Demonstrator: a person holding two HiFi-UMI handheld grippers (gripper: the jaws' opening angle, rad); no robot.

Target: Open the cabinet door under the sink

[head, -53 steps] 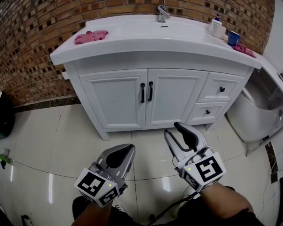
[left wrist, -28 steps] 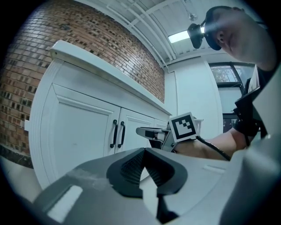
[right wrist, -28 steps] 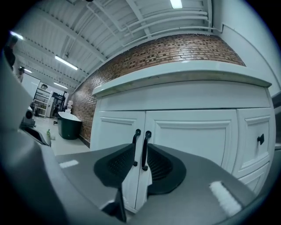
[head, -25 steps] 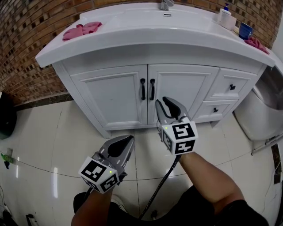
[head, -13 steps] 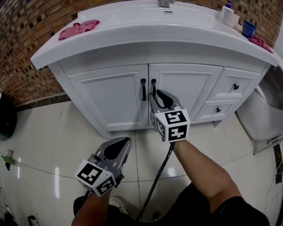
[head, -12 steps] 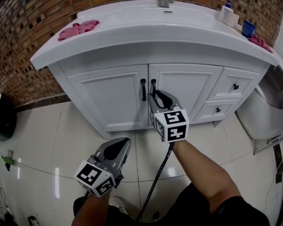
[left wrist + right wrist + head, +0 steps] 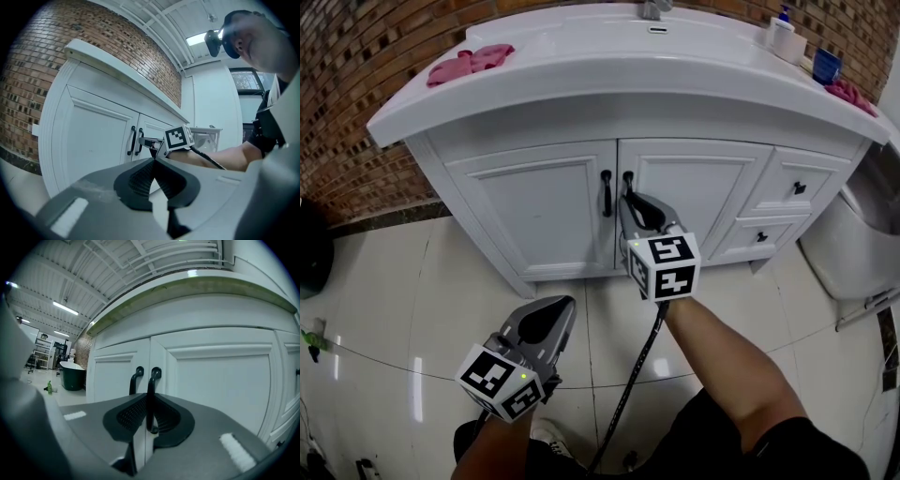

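**Handle caught, door not yet swung**

The tiled floor in front of the white cabinet lies bare, so a door has open room to swing outward. A white fixture stands near the cabinet's drawer end, well apart from the doors. The sink surface overhangs the cabinet front, above both claws.

The left door and the right door both sit flush, meeting at the centre seam with their black handles side by side. The right door handle runs upright between the pads of the right claw, whose jaws have just been closing and now pinch the bar. The left door handle is just beside it, untouched. The left claw hangs low over the floor, well back from the cabinet, its jaws together on nothing.

As I judge it, the reach and the grasp are done and the pull is all that remains. The right door most likely hinges at its outer edge, so it would swing toward the person's own forearm, which will have to give way. The neighbouring handle leaves little margin on that side.
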